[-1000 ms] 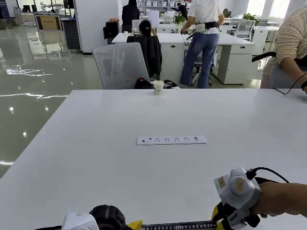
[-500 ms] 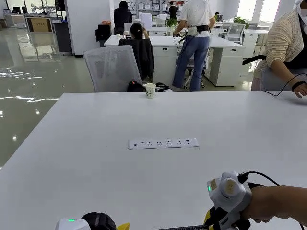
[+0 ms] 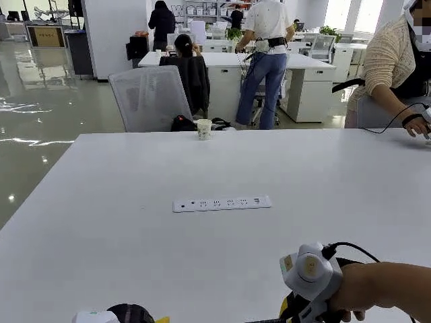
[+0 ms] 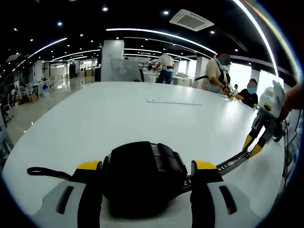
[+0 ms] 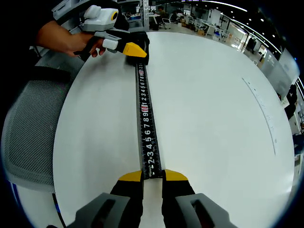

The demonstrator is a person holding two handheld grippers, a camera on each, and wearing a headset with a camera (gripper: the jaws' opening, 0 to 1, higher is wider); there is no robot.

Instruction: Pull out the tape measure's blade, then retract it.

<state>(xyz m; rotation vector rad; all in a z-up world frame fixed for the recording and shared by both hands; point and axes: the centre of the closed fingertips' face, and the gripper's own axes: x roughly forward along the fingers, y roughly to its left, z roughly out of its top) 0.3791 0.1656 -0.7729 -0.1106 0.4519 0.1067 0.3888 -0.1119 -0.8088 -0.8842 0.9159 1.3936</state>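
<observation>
The right gripper view shows the right gripper [image 5: 152, 176] pinching the blade [image 5: 145, 118] by its end. The left gripper [image 4: 146, 166] clamps the tape case [image 4: 142, 183].

Right gripper: the right gripper [image 5: 153, 175], grey jaws with yellow tips, is closed on the free end of the blade.
Blade: black tape blade with white numerals [image 5: 146, 118] lies flat, running straight from jaws to case.
Case: black tape measure case [image 5: 142, 39] is clamped by the yellow-tipped left gripper [image 5: 129, 48], which a hand [image 5: 71, 42] grasps.
Surface: white tabletop [image 5: 209, 85].
Side: grey mesh chair [image 5: 28, 128] sits beside the table edge.
Far: long white power strip [image 5: 259, 109] lies well apart from the blade.
</observation>
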